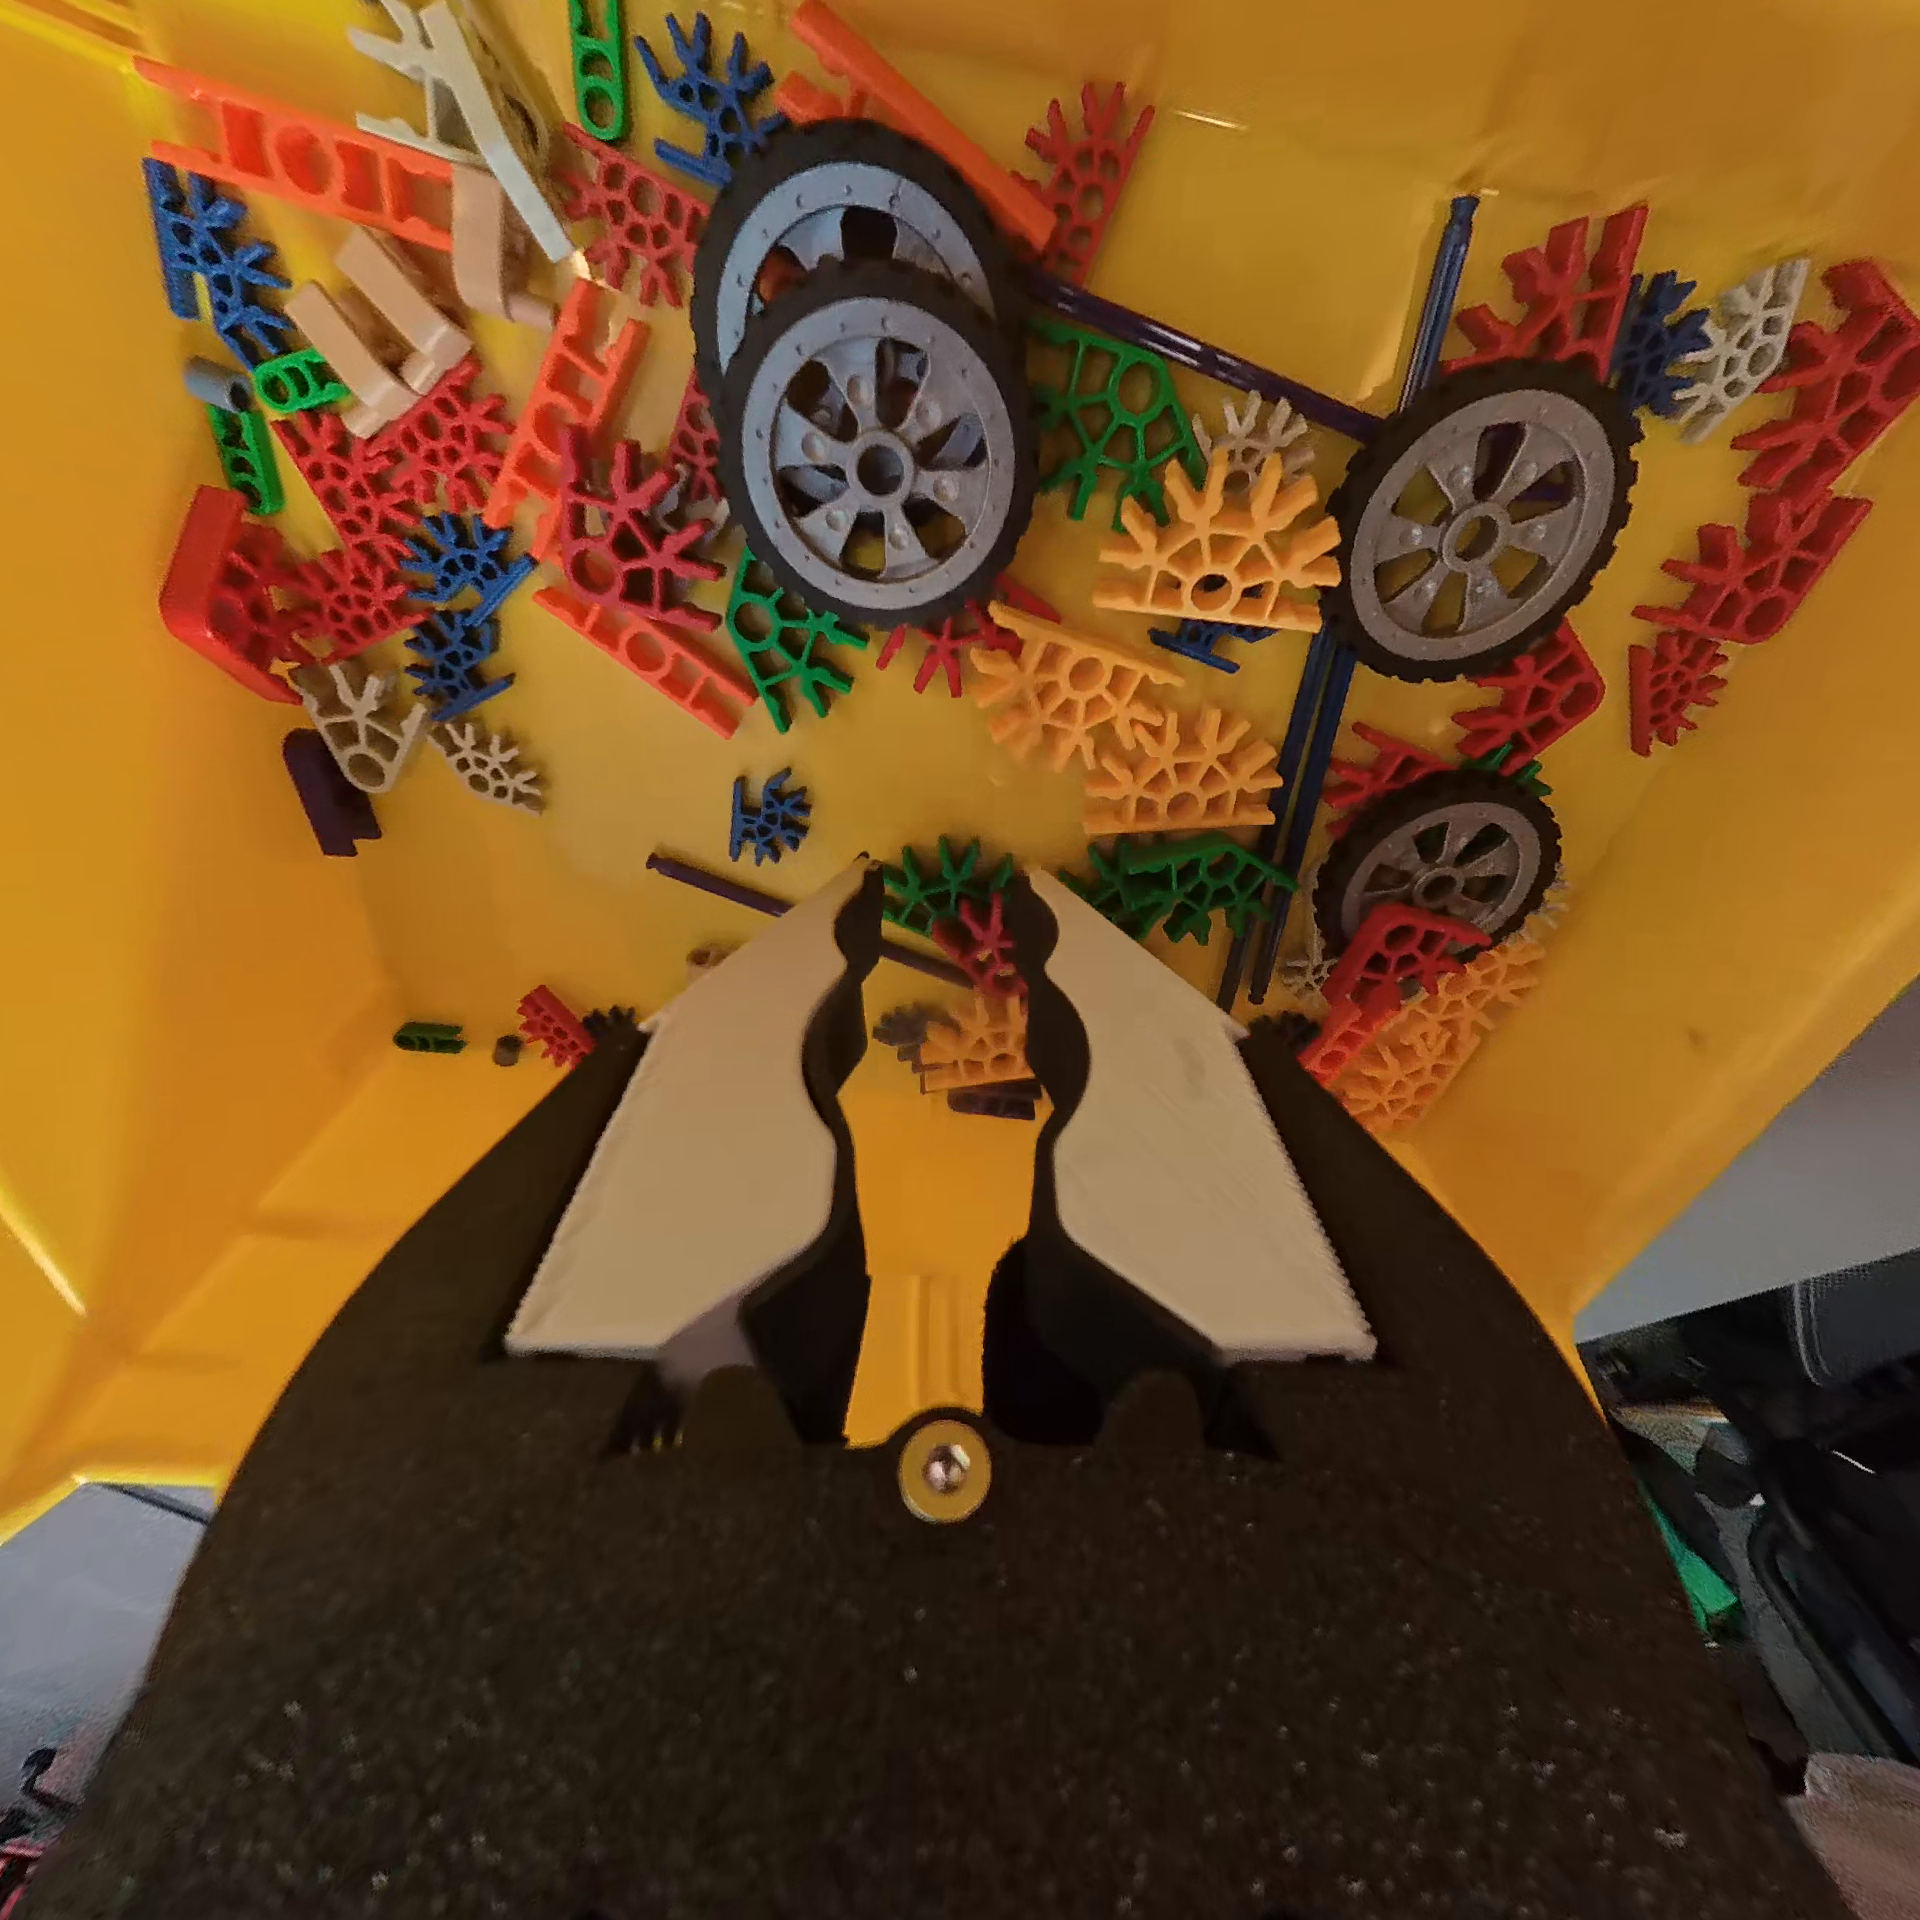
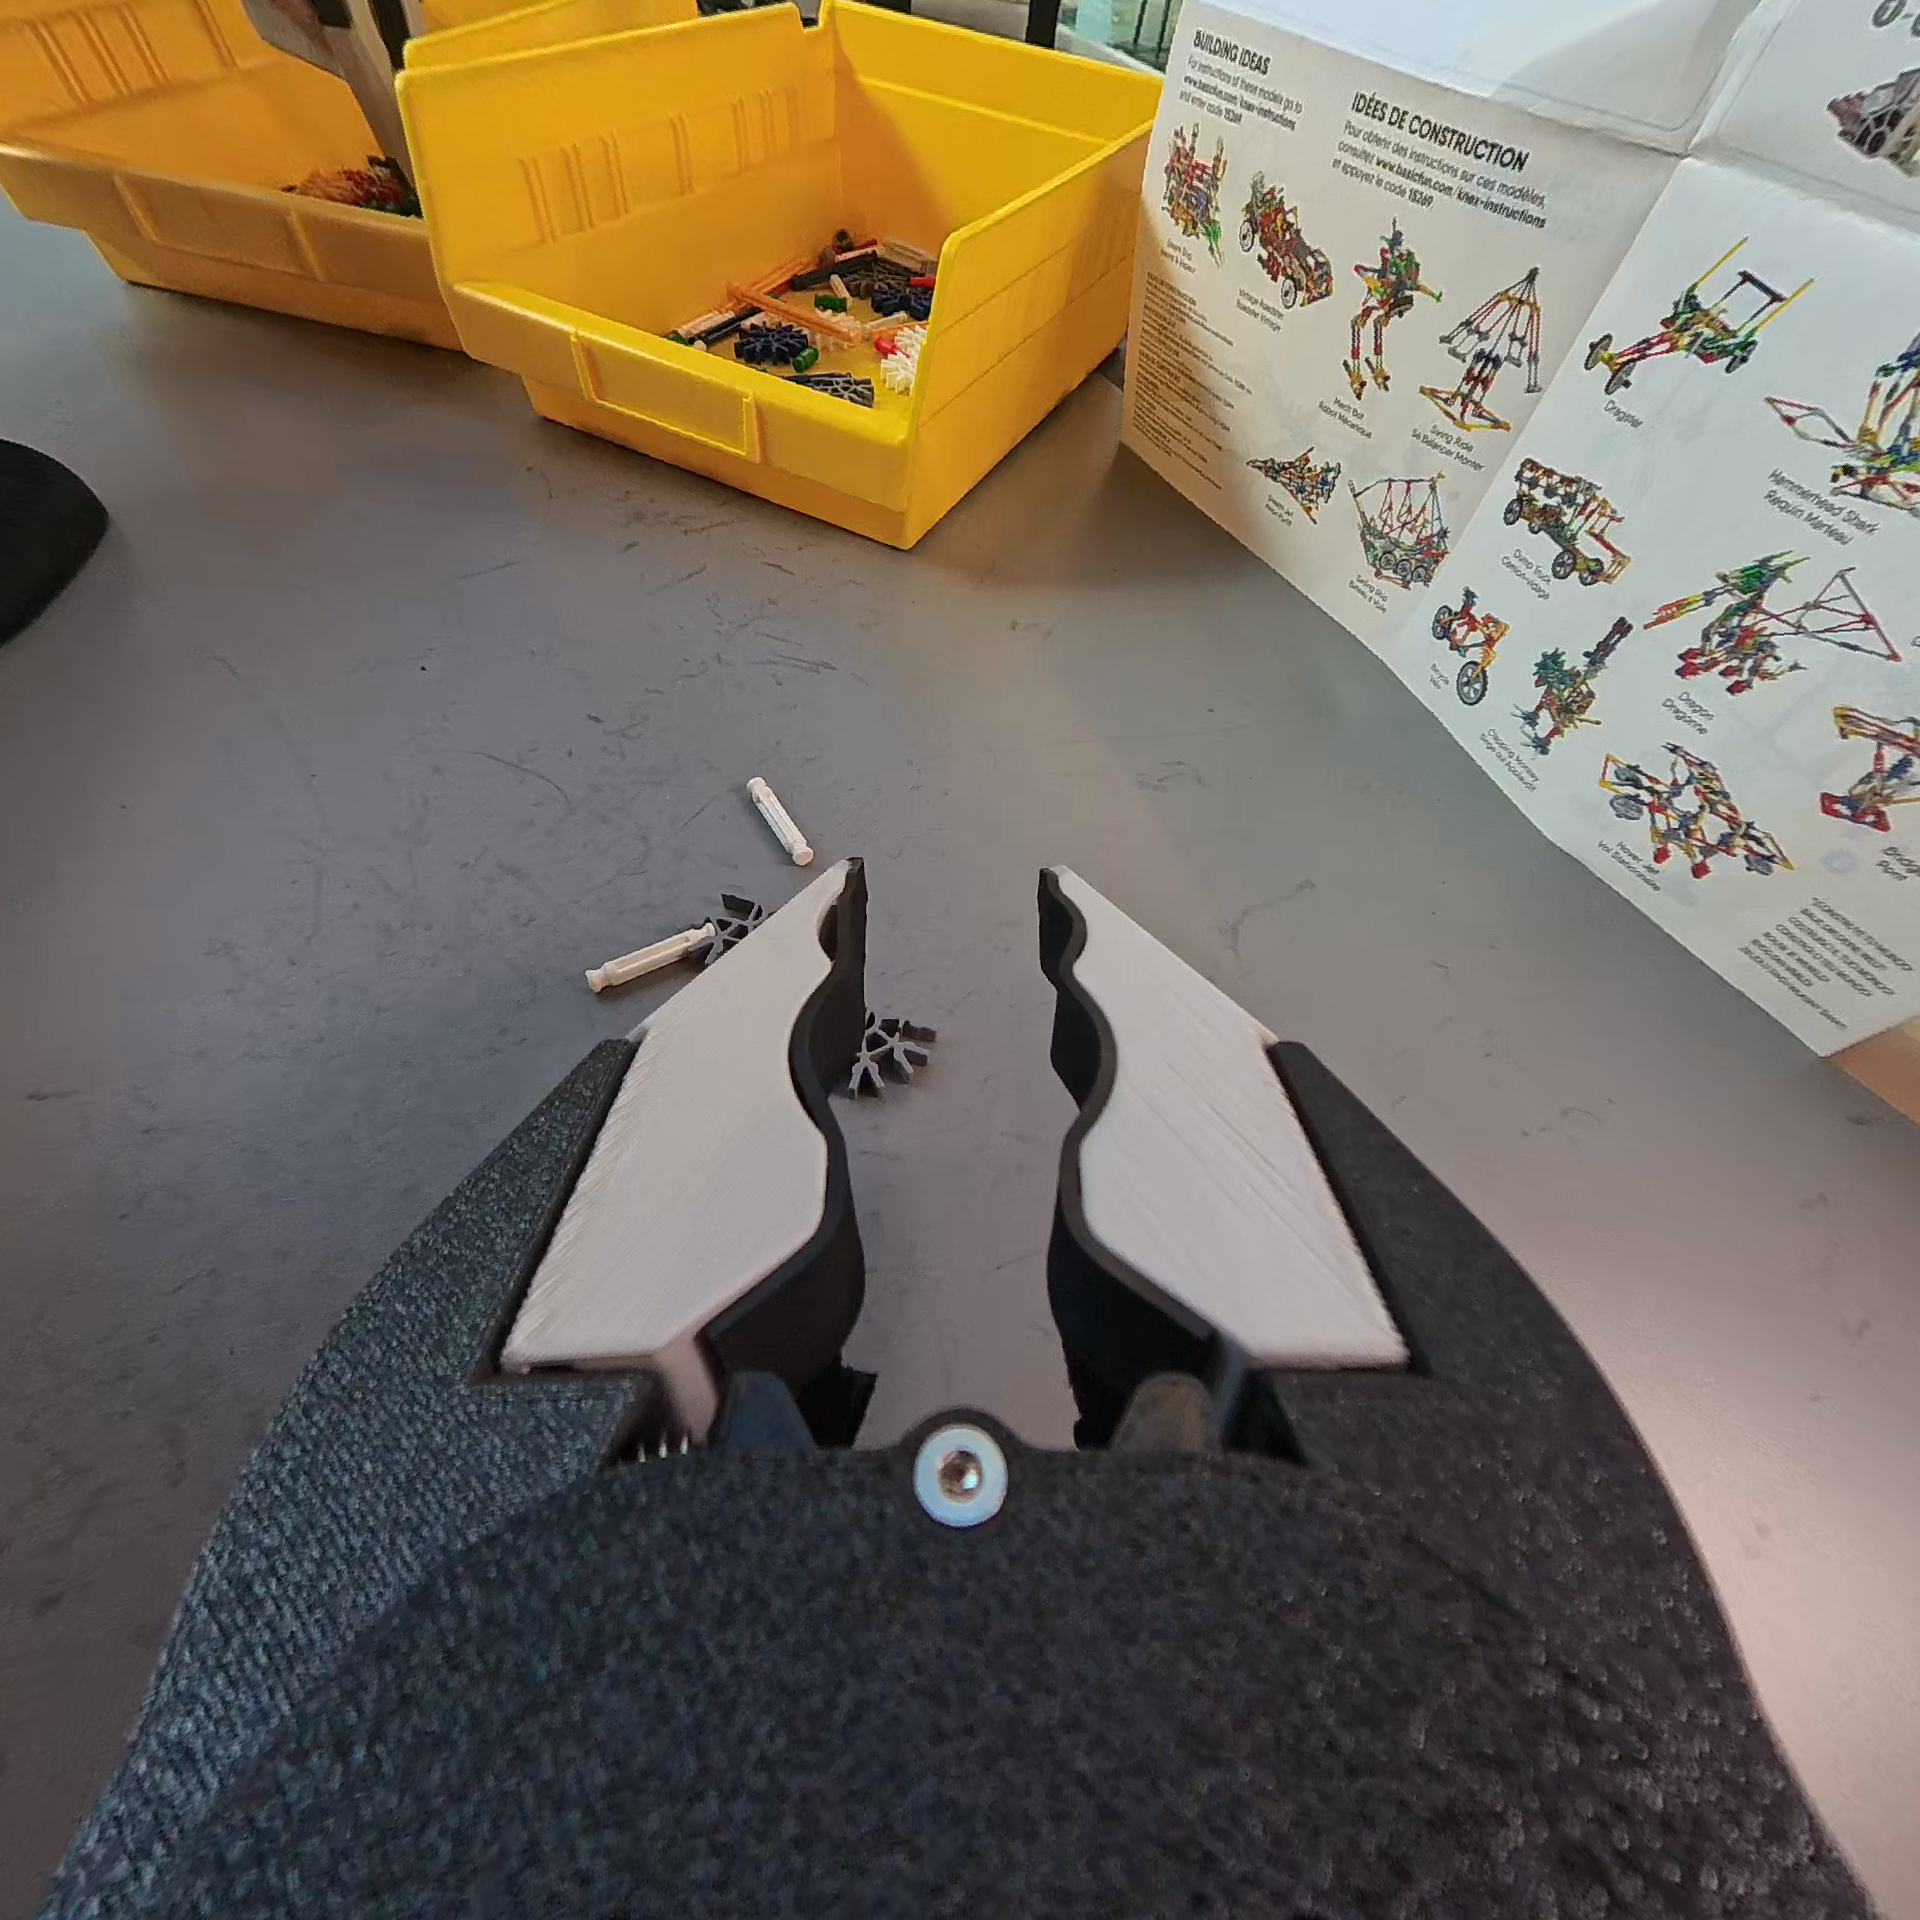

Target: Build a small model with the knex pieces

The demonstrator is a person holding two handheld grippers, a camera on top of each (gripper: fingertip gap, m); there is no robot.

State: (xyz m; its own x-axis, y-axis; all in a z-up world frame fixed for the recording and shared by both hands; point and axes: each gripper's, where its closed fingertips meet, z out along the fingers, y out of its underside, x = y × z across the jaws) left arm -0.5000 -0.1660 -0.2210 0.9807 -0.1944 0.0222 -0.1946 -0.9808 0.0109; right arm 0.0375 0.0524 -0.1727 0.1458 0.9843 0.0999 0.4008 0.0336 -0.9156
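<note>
Two claws, both parted, neither gripping.
My left gripper (image 1: pixel 951 883) hangs inside a yellow plastic bin (image 1: pixel 208 1039) over a small red connector (image 1: pixel 982 940) (perhaps touching); my right gripper (image 2: pixel 951 883) hovers above a grey snowflake connector (image 2: pixel 888 1055) on the grey tabletop (image 2: pixel 416 727).

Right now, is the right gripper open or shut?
Open. The right gripper shows bare grey table between its fingertips; a small grey connector lies loose by the left finger, ungripped.
</note>
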